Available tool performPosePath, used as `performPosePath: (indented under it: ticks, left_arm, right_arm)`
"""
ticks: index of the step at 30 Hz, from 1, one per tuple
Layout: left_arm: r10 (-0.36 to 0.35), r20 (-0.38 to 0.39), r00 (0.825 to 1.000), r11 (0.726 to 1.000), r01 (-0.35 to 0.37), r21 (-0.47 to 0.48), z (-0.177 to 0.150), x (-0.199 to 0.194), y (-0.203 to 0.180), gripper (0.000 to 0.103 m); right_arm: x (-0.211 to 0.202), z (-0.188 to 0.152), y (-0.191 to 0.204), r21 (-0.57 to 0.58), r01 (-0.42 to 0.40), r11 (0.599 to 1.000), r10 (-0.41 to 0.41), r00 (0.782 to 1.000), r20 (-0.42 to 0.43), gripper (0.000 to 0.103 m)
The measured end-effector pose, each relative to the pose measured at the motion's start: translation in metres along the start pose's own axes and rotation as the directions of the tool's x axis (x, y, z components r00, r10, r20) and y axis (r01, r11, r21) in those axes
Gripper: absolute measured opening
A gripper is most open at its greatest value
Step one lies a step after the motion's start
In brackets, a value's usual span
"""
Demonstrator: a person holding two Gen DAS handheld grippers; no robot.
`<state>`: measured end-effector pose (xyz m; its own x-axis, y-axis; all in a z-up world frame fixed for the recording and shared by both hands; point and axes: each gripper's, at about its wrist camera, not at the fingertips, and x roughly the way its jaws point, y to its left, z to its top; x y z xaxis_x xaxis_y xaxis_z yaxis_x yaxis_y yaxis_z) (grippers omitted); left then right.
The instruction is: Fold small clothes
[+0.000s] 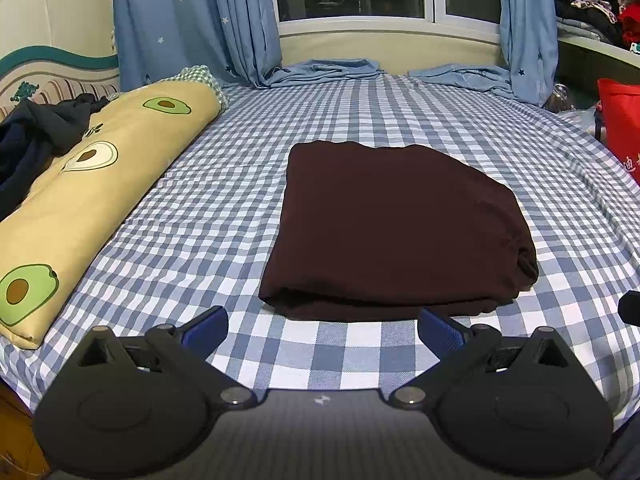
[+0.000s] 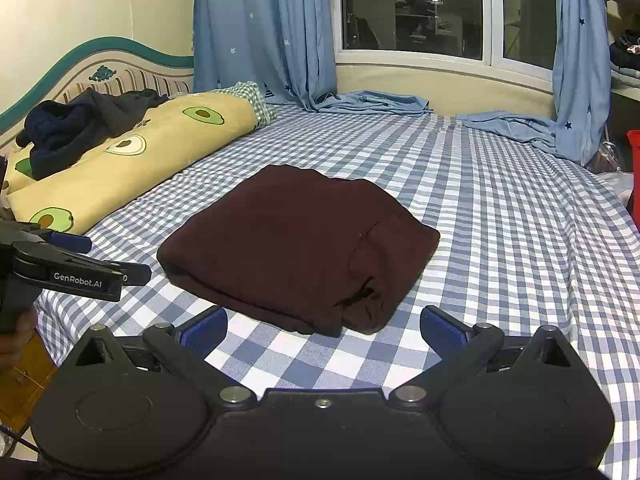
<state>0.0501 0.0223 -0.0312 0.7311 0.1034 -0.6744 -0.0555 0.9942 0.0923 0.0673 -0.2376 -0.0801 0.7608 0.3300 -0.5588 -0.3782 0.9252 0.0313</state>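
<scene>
A dark maroon garment (image 1: 396, 228) lies folded into a thick rectangle on the blue checked bed sheet (image 1: 224, 216); it also shows in the right wrist view (image 2: 300, 248). My left gripper (image 1: 322, 328) is open and empty, just short of the garment's near edge. My right gripper (image 2: 324, 328) is open and empty, close to the garment's near right corner. The left gripper also shows from the side at the left of the right wrist view (image 2: 80, 264).
A yellow avocado-print pillow (image 1: 100, 192) lies along the left with dark clothes (image 1: 40, 136) piled on it. Blue star curtains (image 1: 192, 20) hang by the window at the far end. A red bag (image 1: 620, 128) stands at the right. The bed's near edge is just below the grippers.
</scene>
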Motion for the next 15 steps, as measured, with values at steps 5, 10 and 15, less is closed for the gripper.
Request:
performPosePath:
  ticks: [5, 10, 15]
  left_arm:
    - [-0.004, 0.015, 1.0, 1.0, 0.003, 0.02, -0.002, -0.001, -0.002, 0.102]
    - [-0.017, 0.036, 0.999, 1.0, 0.017, 0.006, 0.0, -0.004, 0.0, 0.102]
    - [-0.067, 0.038, 0.997, 0.996, 0.069, -0.049, 0.002, -0.004, 0.009, 0.102]
  right_arm:
    - [0.001, -0.001, -0.001, 0.002, -0.001, 1.0, 0.001, 1.0, -0.003, 0.102]
    - [0.002, -0.003, -0.003, 0.004, 0.0, 1.0, 0.0, 1.0, -0.005, 0.102]
    - [0.003, -0.003, -0.003, 0.004, 0.001, 1.0, -0.001, 1.0, -0.005, 0.102]
